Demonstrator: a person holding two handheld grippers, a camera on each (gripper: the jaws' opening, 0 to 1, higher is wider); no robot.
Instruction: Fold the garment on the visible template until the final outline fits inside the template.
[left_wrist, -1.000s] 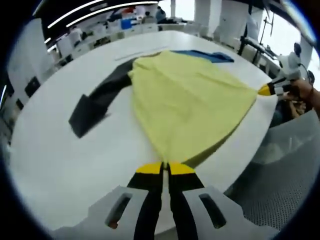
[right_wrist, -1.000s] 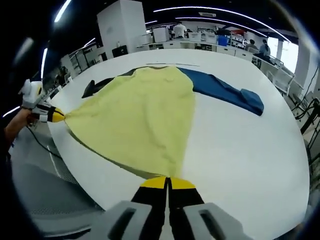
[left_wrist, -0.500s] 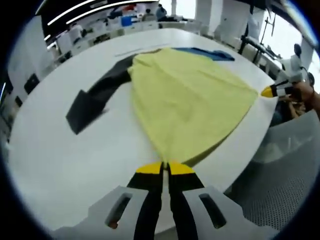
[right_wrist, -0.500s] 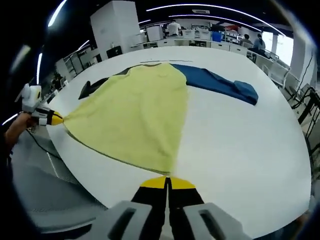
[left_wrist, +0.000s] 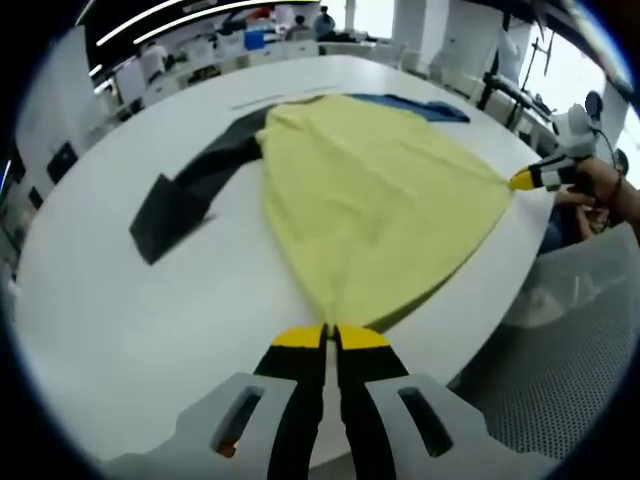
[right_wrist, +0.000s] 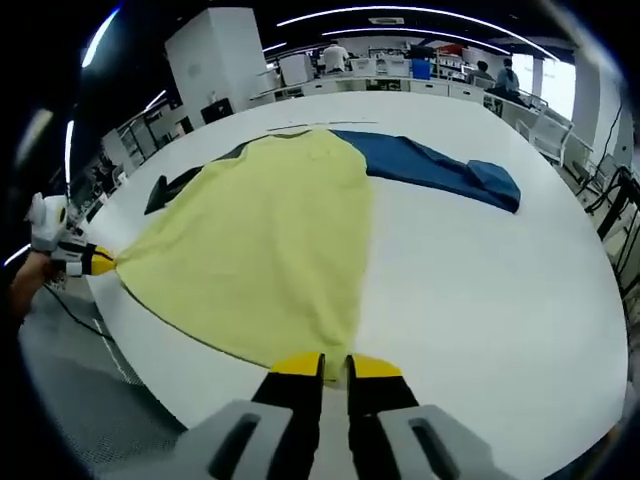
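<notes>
The garment (left_wrist: 370, 195) fills the center of our left gripper view, spread over the table (left_wrist: 120, 310). Our left gripper (left_wrist: 331, 337) and right gripper (right_wrist: 336, 366) each clamp a hem corner; uneven pulling could drag it off the near edge.

The garment's body (left_wrist: 375, 205) is plain pale yellow, with one black sleeve (left_wrist: 190, 190) at nine o'clock and one blue sleeve (right_wrist: 440, 168) at one o'clock. The table (right_wrist: 480, 280) is white. Gripper tips (left_wrist: 330, 337) are yellow over black.
</notes>
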